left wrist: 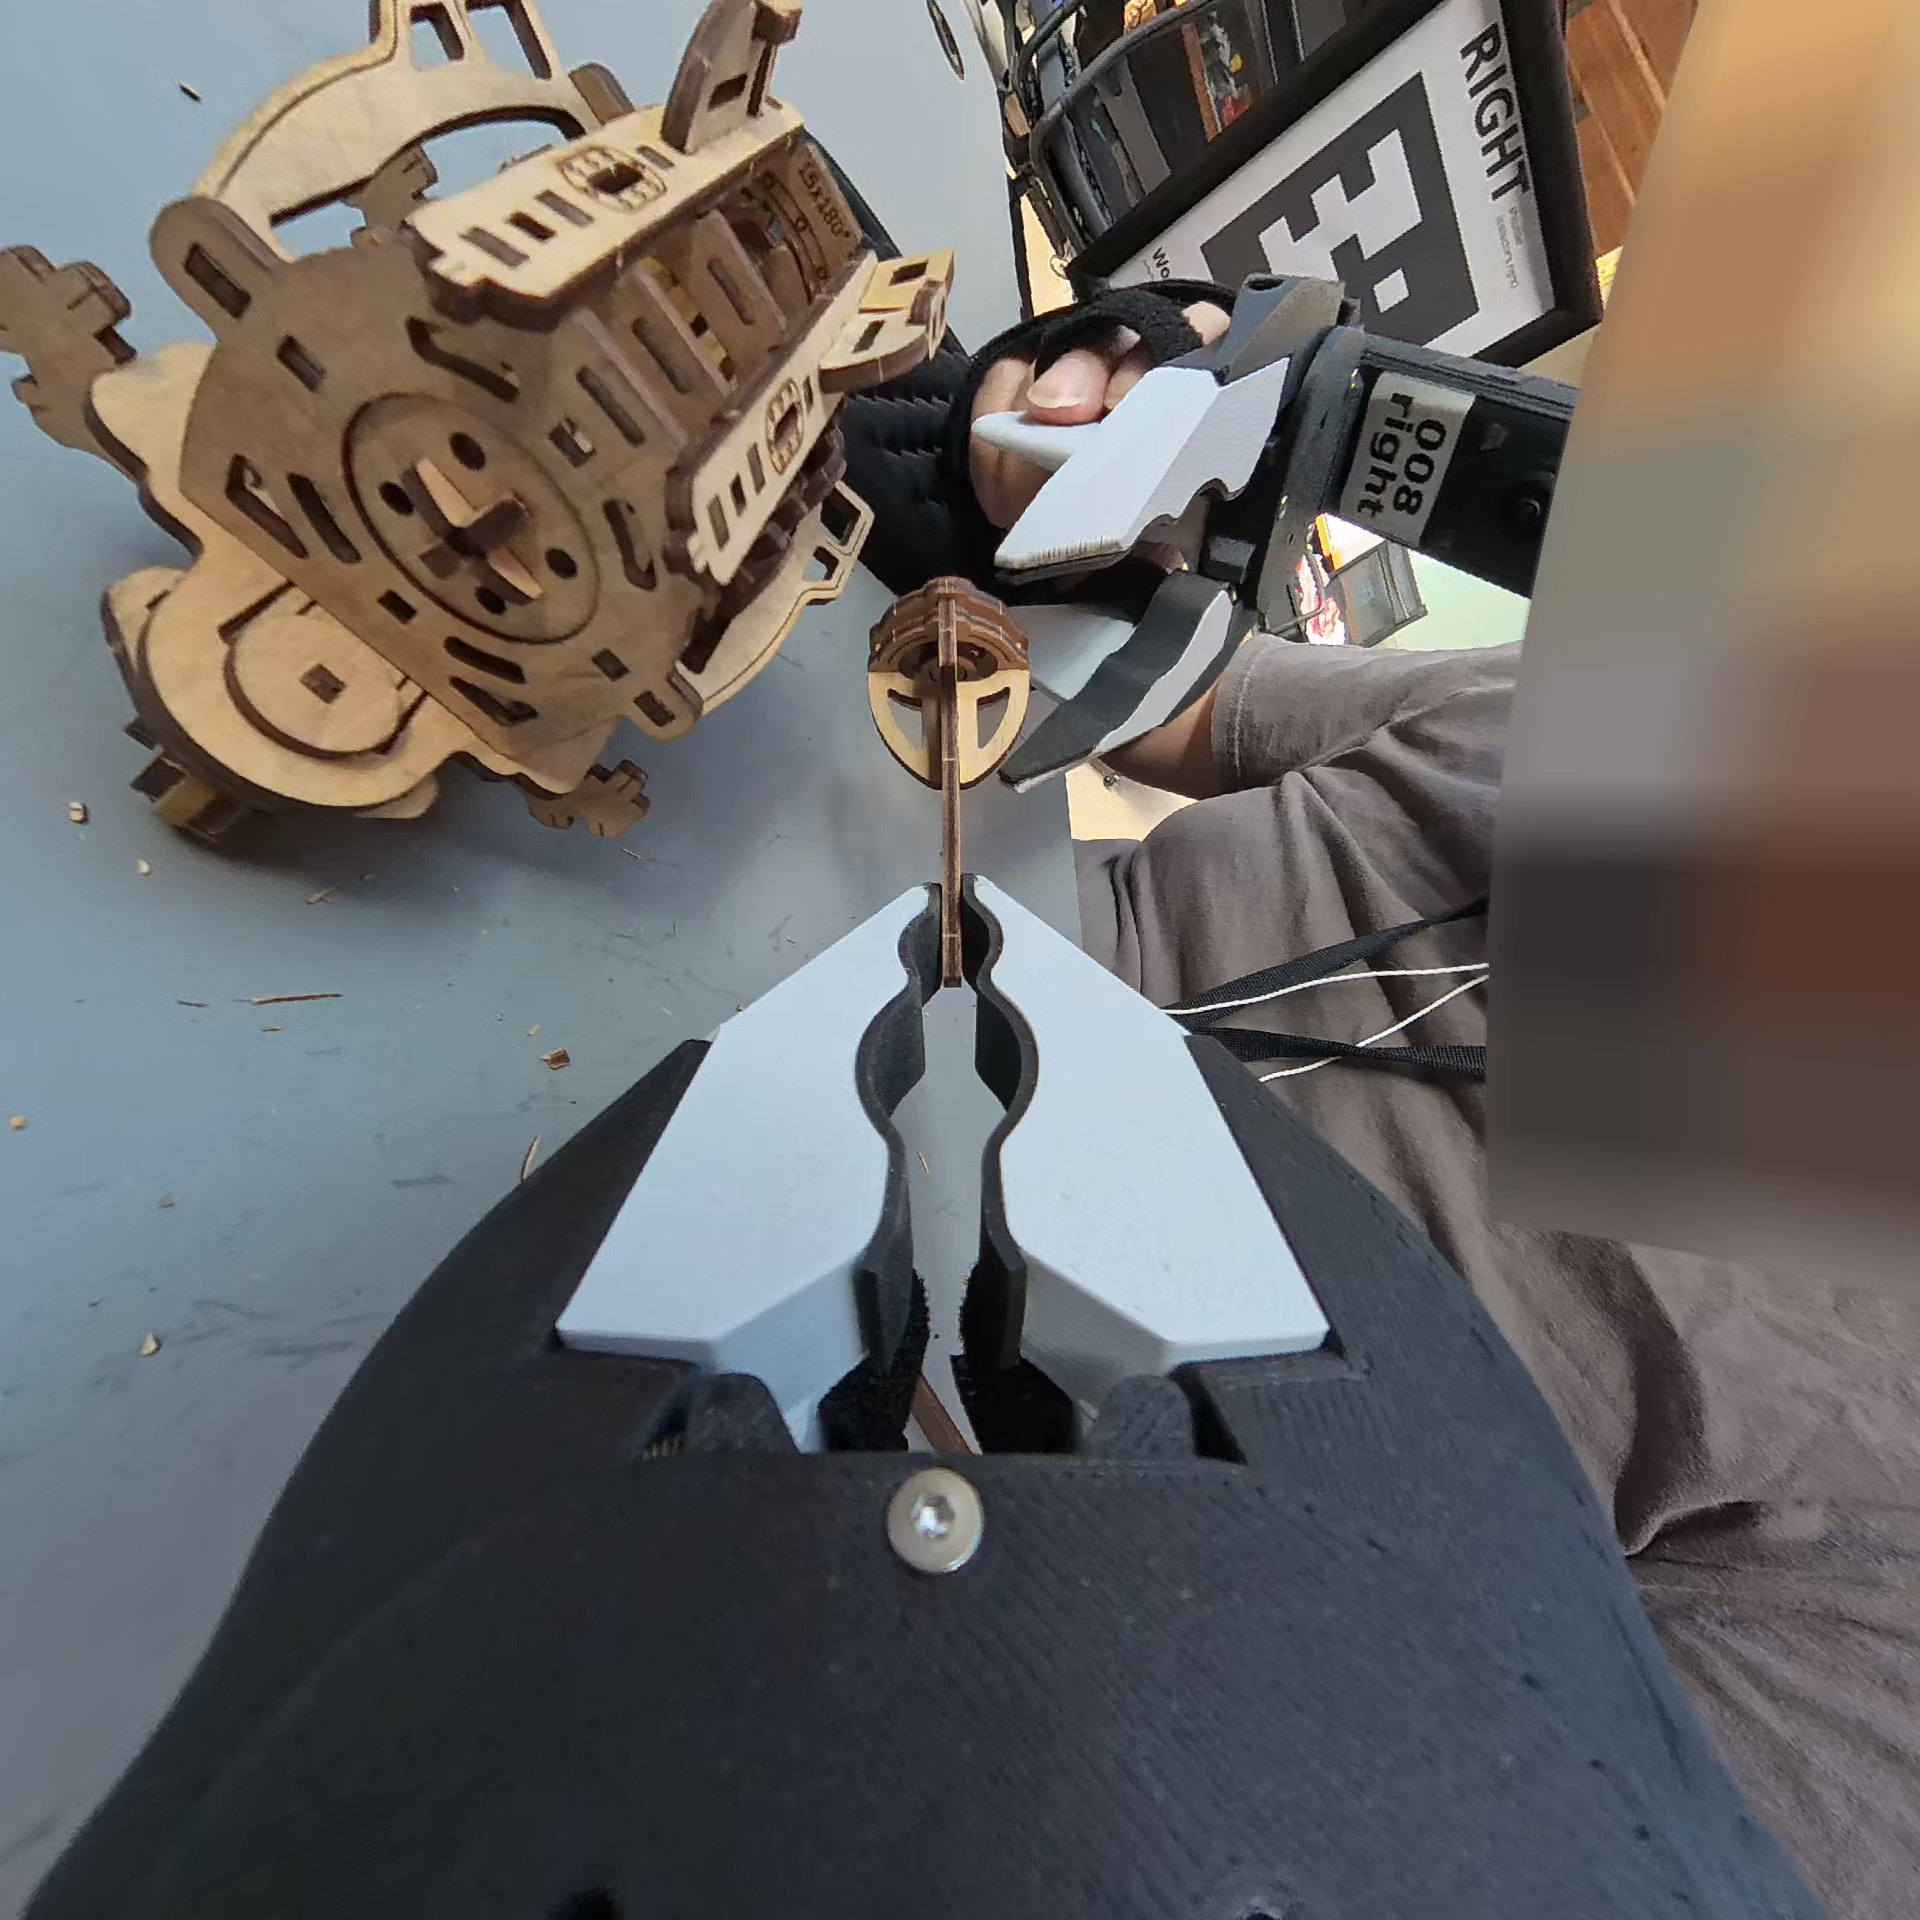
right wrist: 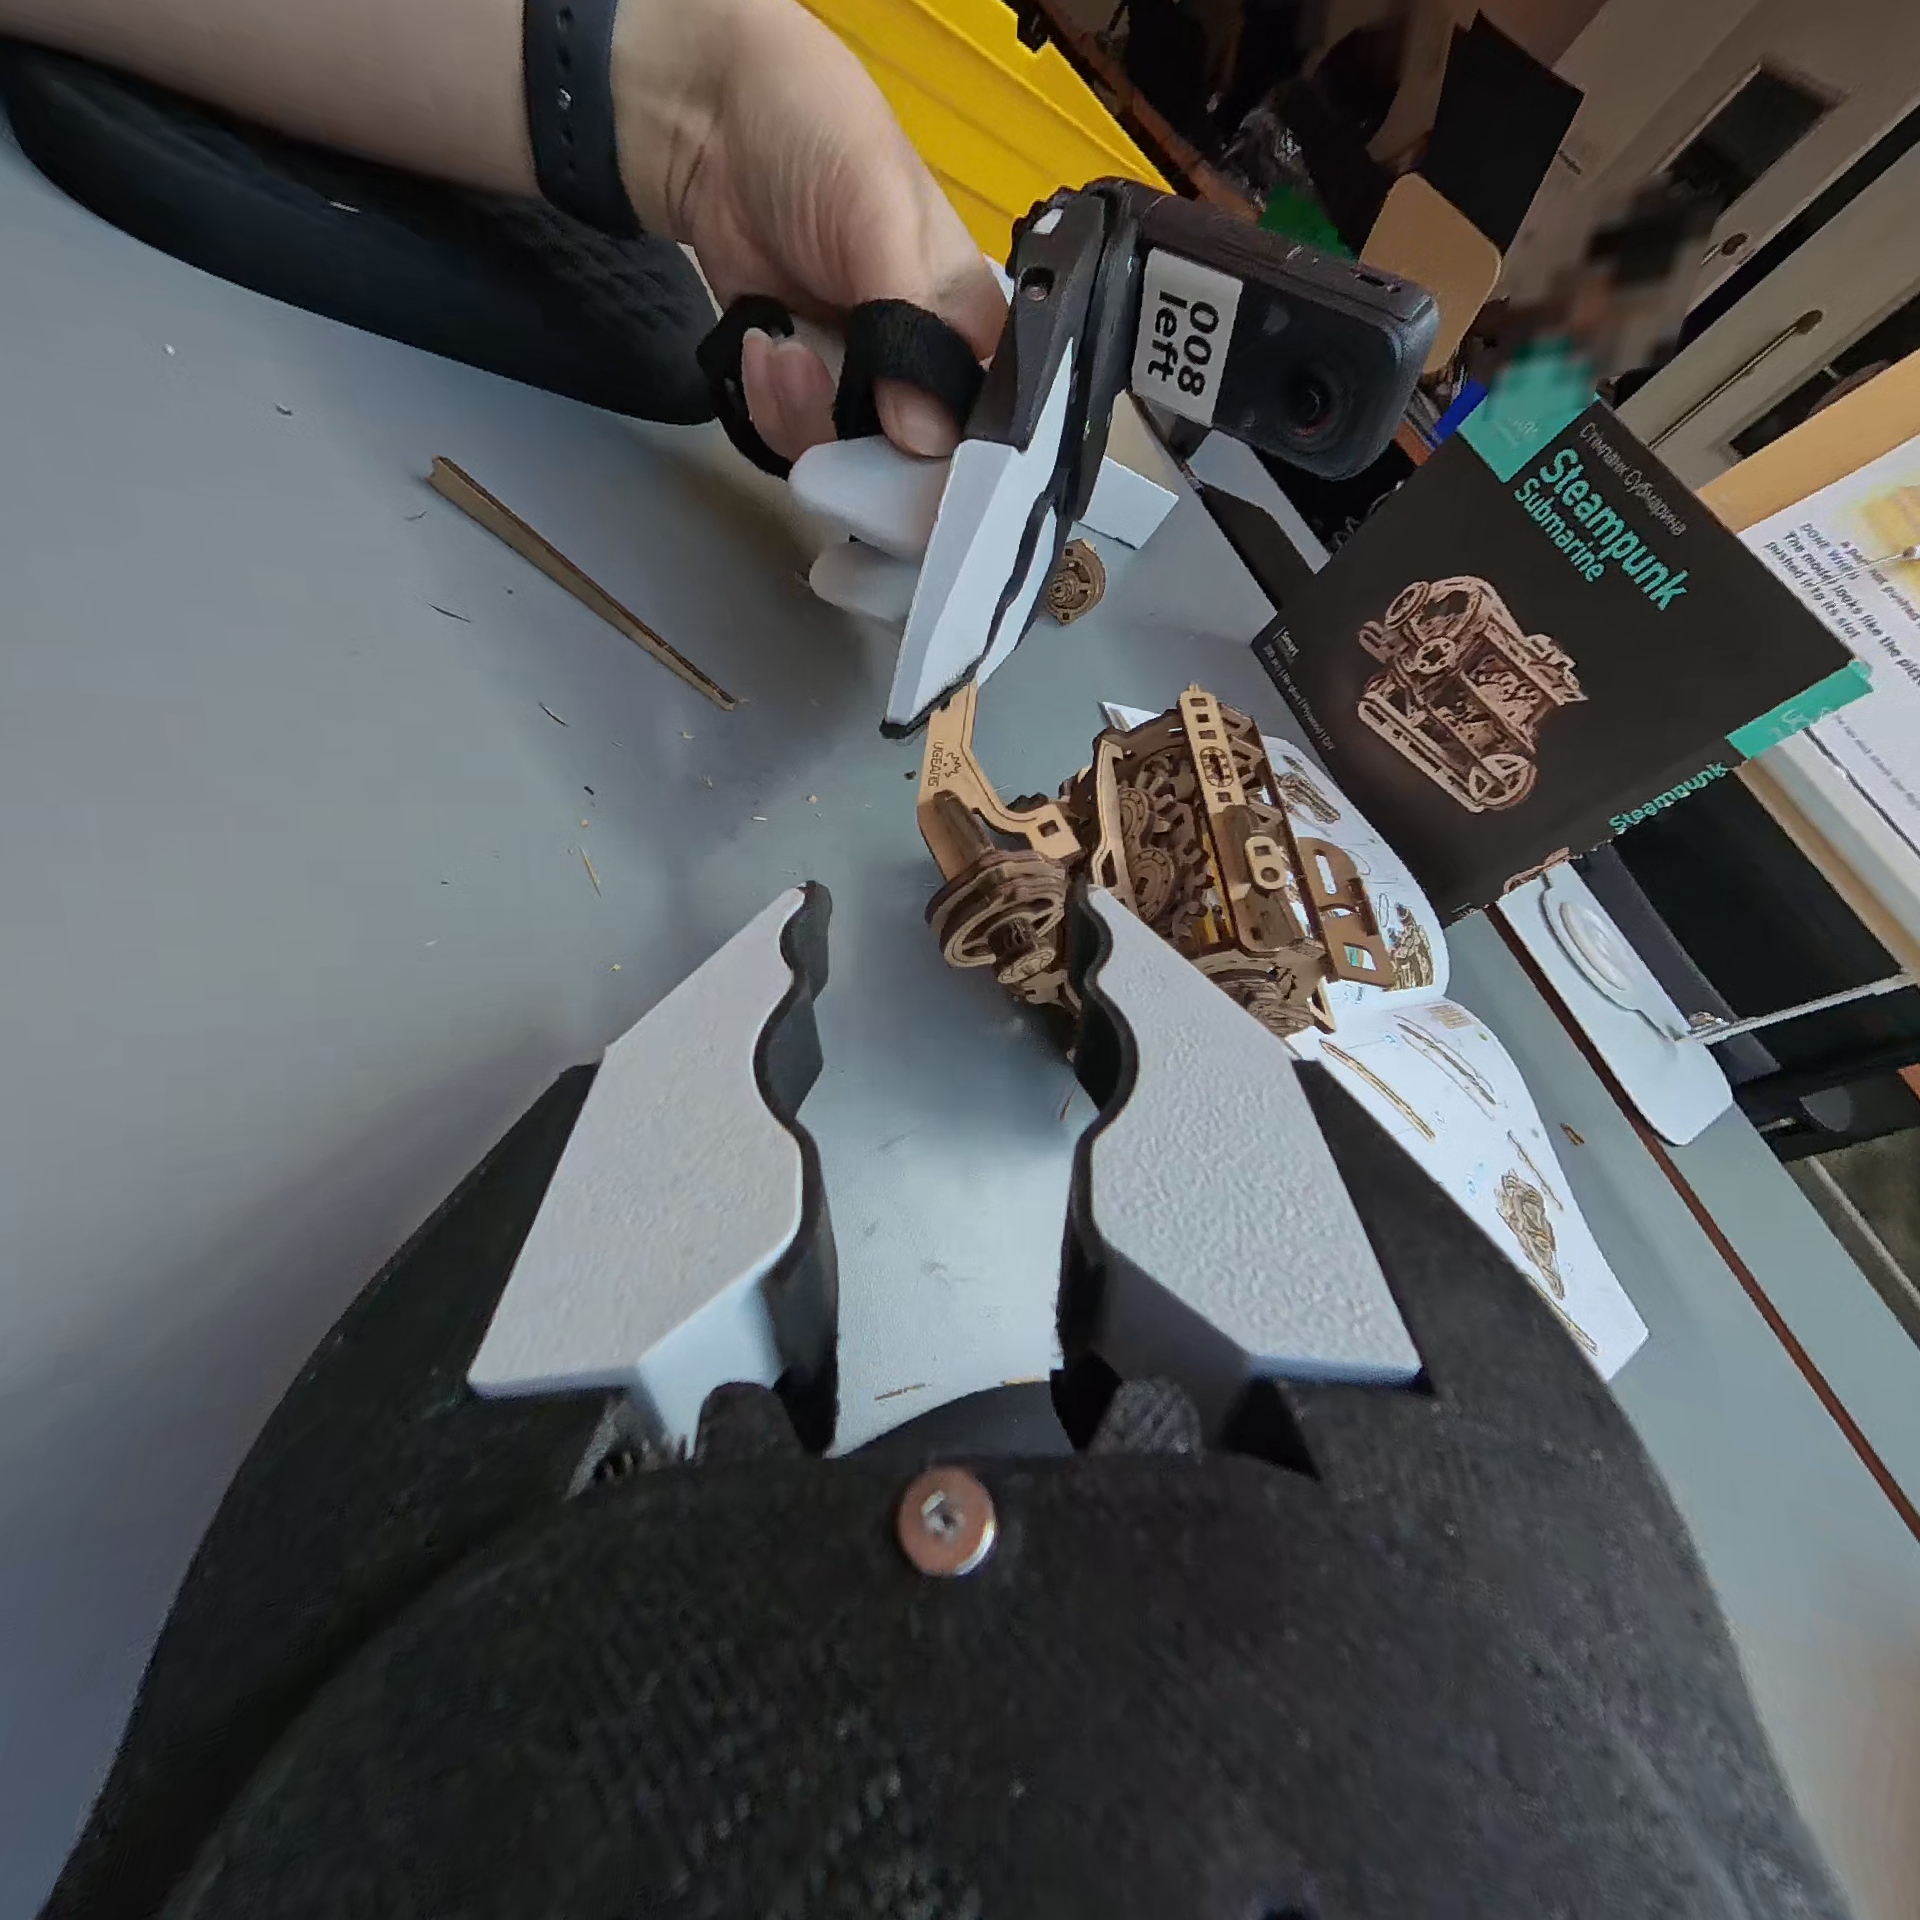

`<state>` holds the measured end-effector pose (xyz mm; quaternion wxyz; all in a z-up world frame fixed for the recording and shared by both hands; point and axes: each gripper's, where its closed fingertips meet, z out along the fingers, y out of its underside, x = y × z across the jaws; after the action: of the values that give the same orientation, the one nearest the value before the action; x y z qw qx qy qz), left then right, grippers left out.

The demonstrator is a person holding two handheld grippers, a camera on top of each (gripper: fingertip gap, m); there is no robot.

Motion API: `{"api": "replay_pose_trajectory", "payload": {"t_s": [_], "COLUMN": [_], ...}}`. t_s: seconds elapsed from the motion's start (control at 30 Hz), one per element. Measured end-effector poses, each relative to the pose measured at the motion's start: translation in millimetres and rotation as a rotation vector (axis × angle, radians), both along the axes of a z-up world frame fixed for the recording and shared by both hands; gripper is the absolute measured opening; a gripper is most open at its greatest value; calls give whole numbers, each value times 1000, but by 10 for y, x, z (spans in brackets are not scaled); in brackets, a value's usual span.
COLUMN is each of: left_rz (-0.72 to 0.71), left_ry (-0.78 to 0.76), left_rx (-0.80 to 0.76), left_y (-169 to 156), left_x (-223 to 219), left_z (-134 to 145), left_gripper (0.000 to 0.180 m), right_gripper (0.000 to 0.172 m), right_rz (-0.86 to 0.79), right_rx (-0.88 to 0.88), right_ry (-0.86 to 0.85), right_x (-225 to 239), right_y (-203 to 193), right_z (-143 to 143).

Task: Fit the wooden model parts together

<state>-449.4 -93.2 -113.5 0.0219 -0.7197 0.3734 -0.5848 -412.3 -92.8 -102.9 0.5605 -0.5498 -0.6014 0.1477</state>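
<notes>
1. My left gripper point(left wrist: 951, 909) is clamped on a flat wooden arm piece point(left wrist: 950, 831) carrying a round wheel sub-assembly point(left wrist: 948, 681) at its far end.
2. My right gripper point(right wrist: 945, 925) stands wide open, holding nothing.
3. The wooden model point(left wrist: 436, 468) sits on the grey table point(left wrist: 312, 1143) at 10 o'clock in the left wrist view.

Grey table point(right wrist: 260, 831) bears wooden model point(right wrist: 1226, 873), booklet point(right wrist: 1475, 1164), strip point(right wrist: 582, 582).
</notes>
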Motion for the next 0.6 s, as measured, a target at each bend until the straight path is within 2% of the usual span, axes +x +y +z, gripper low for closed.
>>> {"api": "replay_pose_trajectory", "payload": {"t_s": [0.03,0.17,0.4,0.6], "left_rz": [-1,-19,-61,-74], "left_ry": [4,7,7,-3], "left_rx": [-5,-29,-67,-82], "left_y": [-5,-70,-176,-218], "left_x": [4,10,-14,-4], "left_z": [-10,-34,-57,-51], "left_gripper": [0,0,0,0], "right_gripper": [46,44,41,30], "right_rz": [-20,-36,-68,-68], "right_rx": [-11,-53,-12,-21], "right_ry": [-8,-19,-63,-63], "right_x": [-13,-85,-85,-67], "right_y": [26,29,-6,-52], "right_z": [-2,-32,-83,-89]}}
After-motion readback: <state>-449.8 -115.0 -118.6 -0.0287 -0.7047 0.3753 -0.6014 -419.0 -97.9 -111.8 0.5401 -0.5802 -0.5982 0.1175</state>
